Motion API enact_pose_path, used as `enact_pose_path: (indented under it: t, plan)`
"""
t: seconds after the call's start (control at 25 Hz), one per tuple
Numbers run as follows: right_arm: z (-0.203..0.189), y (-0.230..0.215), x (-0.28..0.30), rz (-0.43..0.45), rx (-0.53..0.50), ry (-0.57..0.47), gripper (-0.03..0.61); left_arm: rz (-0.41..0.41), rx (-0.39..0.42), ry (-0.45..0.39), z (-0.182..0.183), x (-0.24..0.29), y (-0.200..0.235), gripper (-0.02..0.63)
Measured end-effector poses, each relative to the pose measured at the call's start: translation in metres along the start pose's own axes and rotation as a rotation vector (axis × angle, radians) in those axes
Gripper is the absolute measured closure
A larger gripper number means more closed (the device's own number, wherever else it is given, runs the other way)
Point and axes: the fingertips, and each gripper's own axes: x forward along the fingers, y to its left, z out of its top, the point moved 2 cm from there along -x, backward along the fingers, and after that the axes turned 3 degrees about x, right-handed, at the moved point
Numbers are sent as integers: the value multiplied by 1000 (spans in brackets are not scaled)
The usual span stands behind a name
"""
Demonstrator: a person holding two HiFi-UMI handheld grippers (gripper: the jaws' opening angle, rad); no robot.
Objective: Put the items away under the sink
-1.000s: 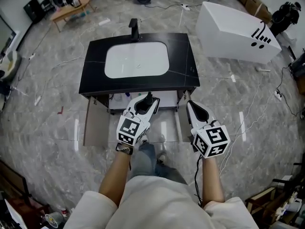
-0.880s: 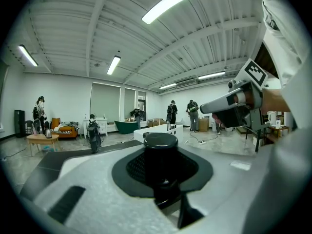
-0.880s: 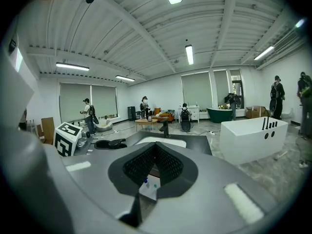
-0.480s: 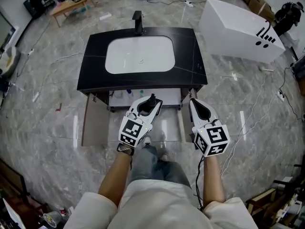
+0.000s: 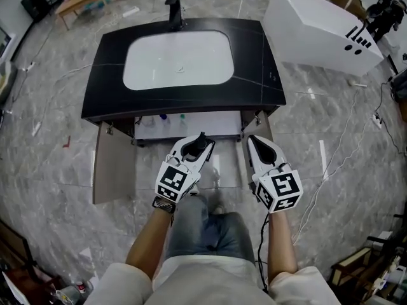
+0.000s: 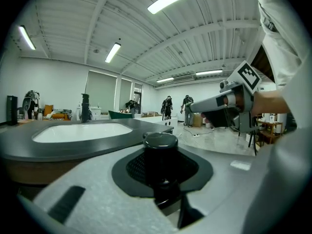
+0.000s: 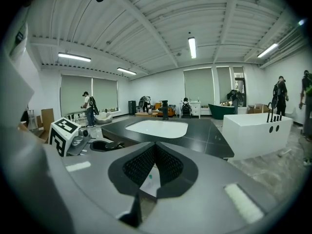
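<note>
Black cylinder (image 6: 161, 152): clamped in left tool (image 5: 198, 146), held in front of the open cabinet (image 5: 191, 124) under the sink (image 5: 176, 59). Right tool (image 5: 259, 150): jaws together, empty, just beside the left. Cabinet: door (image 5: 114, 170) swung out; small bottles (image 5: 163, 115) inside. Black desk (image 5: 254, 75) surrounds sink; faucet (image 5: 173, 8) at far edge; white tub (image 5: 321, 27) to the right.

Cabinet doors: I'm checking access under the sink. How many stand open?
2: the left door swung out at the left; the right door at the right, partly hidden.
</note>
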Motion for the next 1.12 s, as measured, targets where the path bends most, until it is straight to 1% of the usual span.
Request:
enact_pose_path:
  t: [0.16,0.28,0.44,0.68,0.8,0.92,1.12]
  plan:
    - [-36,-9,23,8,13,-8,572,-31,11,9,-38,17,3,525]
    - [-61,-20,45,9,22,-14,572,-44,25,8,-63,34,13,525]
    - [-100,-33,79,13,20,-14,572,-21,60,2,-106,60,35,525]
    - [-162,-53,130,19,10,-10,572,13,61,-5,-172,94,70,525]
    - [-191,-65,158,19,4,-32,572,26,68,-18,-207,113,88,524]
    - [-230,-74,186,29,-16,-60,572,37,92,-35,-243,130,102,523]
    - [-295,-96,226,24,-38,-96,572,30,123,-59,-295,151,110,523]
